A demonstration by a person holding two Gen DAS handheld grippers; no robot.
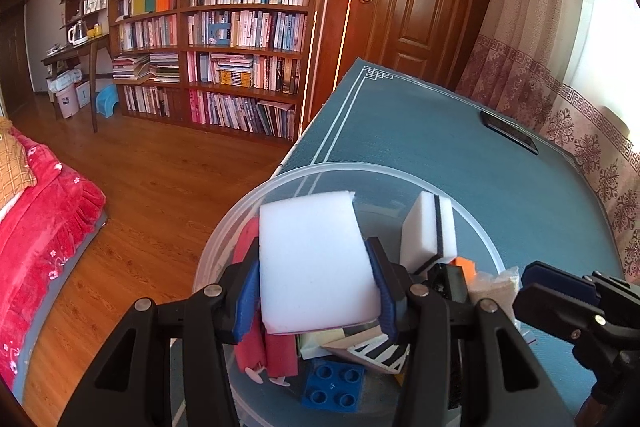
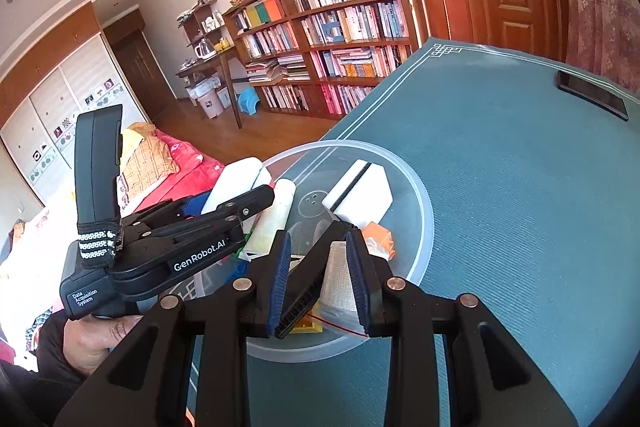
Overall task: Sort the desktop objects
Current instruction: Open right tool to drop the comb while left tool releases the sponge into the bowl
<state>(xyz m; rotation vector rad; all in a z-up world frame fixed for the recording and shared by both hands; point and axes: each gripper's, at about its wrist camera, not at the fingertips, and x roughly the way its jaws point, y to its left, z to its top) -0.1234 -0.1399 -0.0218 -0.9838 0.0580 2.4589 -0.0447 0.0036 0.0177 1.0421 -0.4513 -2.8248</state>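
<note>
On the left, the left claw [image 1: 316,291] clenches a white sponge [image 1: 316,263] between its blue pads, holding it above a clear tub [image 2: 416,195] that sits at the near-left corner of a blue-covered table [image 1: 440,131]. In the tub lie a second sponge with a black stripe [image 1: 432,231], a blue brick [image 1: 332,383], red pieces and a striped card. To the right, the right claw [image 2: 318,279] grips a black comb [image 2: 300,303] tilted between its pads, low over the tub's near side — a small clear bag just beside it. A dark phone [image 2: 592,95] lies well apart at the table's far edge. The step in hand looks like lifting items out for sorting; the next move likely calls for carrying each to bare cloth and letting go.
</note>
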